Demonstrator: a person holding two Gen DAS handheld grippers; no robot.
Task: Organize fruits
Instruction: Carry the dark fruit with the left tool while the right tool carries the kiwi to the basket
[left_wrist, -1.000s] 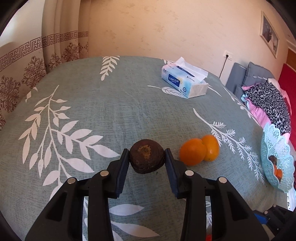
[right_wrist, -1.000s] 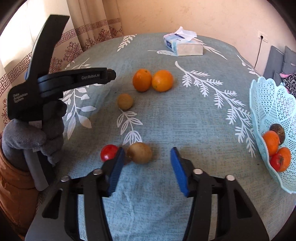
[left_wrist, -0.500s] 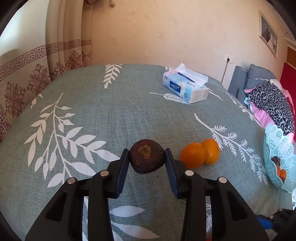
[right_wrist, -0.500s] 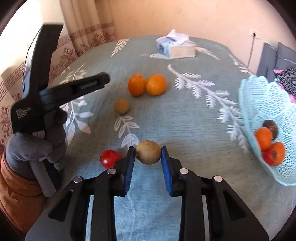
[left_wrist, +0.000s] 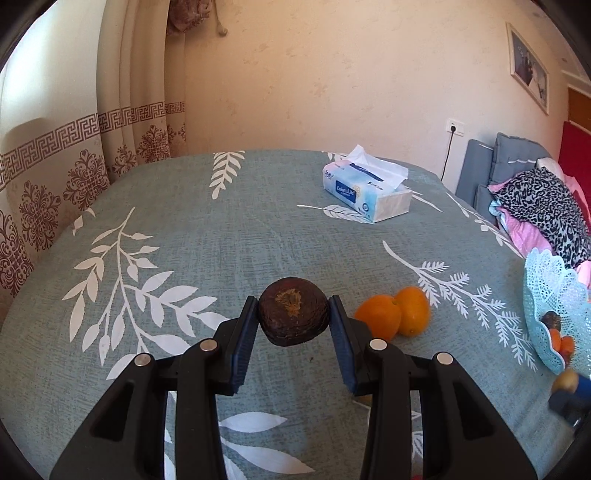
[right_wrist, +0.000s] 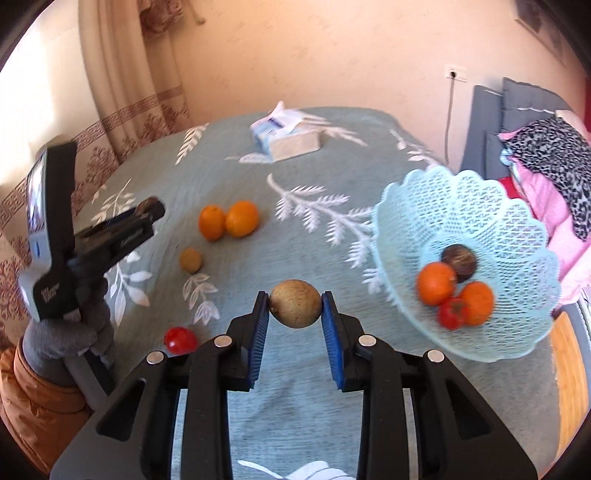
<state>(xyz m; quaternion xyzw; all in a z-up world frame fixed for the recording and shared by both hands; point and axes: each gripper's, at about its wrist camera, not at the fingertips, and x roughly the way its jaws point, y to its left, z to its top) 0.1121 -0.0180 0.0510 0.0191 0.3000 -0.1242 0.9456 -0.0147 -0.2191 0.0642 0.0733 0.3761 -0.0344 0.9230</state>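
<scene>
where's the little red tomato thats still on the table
In the right wrist view the red tomato lies on the leaf-print tablecloth at lower left, just left of the right gripper, below the small tan fruit.

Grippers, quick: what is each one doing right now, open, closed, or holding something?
Left gripper: closed on a dark brown fruit.
Right gripper: closed on a tan round fruit, held clear of the tablecloth.
</scene>
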